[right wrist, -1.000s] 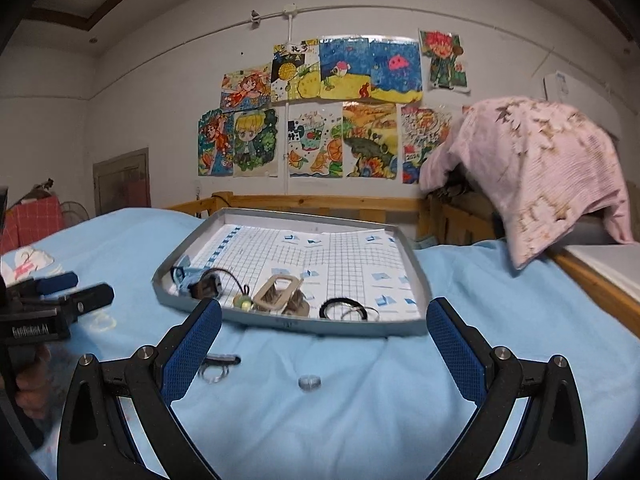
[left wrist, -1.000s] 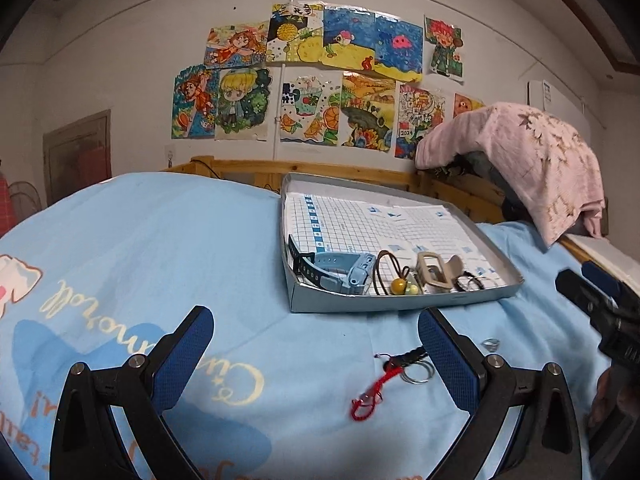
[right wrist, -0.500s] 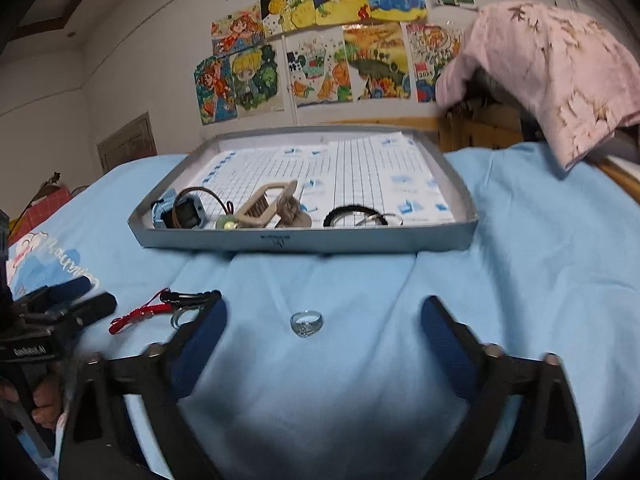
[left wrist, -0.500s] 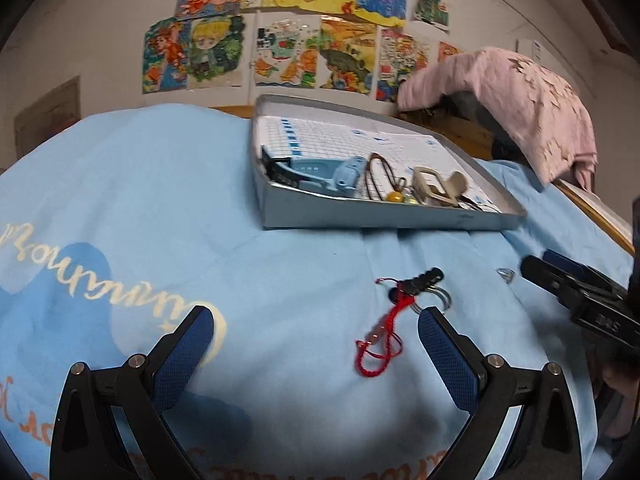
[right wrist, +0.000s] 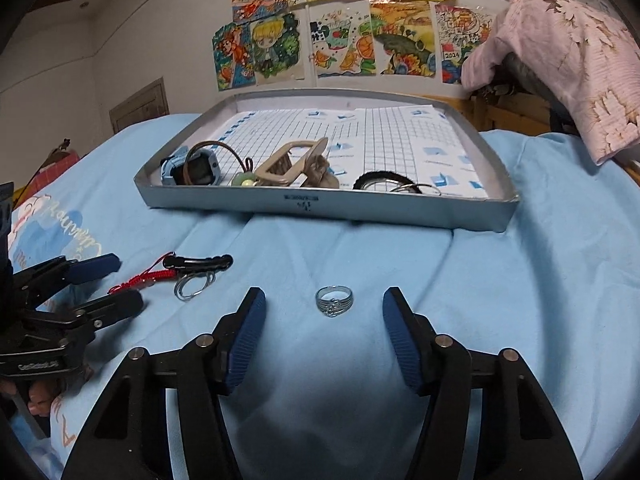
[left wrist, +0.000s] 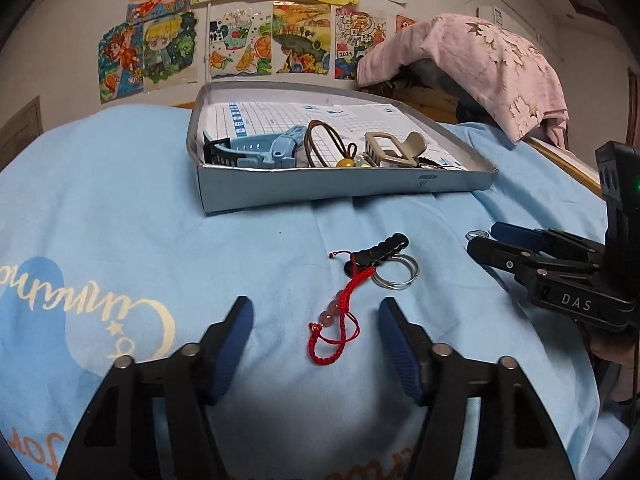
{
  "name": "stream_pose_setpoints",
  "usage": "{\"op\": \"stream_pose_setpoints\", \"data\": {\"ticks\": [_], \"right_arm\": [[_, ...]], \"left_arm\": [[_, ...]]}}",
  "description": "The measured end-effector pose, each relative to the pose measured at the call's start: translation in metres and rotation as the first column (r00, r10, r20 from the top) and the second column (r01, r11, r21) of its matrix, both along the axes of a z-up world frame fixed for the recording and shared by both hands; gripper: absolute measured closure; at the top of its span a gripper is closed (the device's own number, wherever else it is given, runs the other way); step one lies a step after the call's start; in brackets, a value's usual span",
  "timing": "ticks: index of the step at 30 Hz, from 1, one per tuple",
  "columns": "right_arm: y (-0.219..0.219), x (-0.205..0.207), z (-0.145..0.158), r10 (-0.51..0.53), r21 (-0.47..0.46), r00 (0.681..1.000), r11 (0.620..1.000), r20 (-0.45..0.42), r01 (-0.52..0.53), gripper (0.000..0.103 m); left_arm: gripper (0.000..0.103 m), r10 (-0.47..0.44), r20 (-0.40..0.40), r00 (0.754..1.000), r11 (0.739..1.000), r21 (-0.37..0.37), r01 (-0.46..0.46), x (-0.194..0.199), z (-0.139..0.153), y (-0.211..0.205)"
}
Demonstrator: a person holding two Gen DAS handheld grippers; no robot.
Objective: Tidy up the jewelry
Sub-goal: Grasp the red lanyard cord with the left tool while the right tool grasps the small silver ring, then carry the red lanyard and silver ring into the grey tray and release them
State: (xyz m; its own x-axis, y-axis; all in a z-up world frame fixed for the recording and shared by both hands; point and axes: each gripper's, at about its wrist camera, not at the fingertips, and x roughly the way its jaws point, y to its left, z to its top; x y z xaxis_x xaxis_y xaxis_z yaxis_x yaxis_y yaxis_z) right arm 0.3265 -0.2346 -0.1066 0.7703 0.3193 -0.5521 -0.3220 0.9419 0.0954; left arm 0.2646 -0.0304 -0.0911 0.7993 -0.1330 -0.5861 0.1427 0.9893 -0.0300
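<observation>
A red cord bracelet with a black strap and key rings lies on the blue sheet between the fingers of my open left gripper; it also shows in the right wrist view. A silver ring lies between the fingers of my open right gripper. A grey tray beyond them holds a blue watch, a beige hair claw, a brown hair tie with beads and a black hair band.
Everything lies on a bed with a light blue sheet. A pink cloth hangs over a wooden rail at the right. Drawings cover the wall behind the tray.
Both grippers have come down and forward toward the sheet. The bracelet now lies between the left fingers and the ring between the right fingers. Both jaws have narrowed but stay open.
</observation>
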Motion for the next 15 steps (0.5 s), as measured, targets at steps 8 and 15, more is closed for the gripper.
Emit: {"op": "stream_pose_setpoints", "data": {"ticks": [8,15], "right_arm": [[0.0031,0.0019,-0.0040,0.007,-0.004,1.000,1.000,-0.024,-0.007,0.064],[0.0033,0.0012,-0.0050,-0.001,-0.007,1.000,1.000,-0.031,0.001,0.087]], "left_arm": [[0.070,0.003,-0.019,1.000,1.000,-0.002,-0.003,0.0019,-0.0023,0.0009],[0.093,-0.002,-0.031,1.000,1.000,-0.012,0.002,0.0022,-0.0038,0.0027]]}}
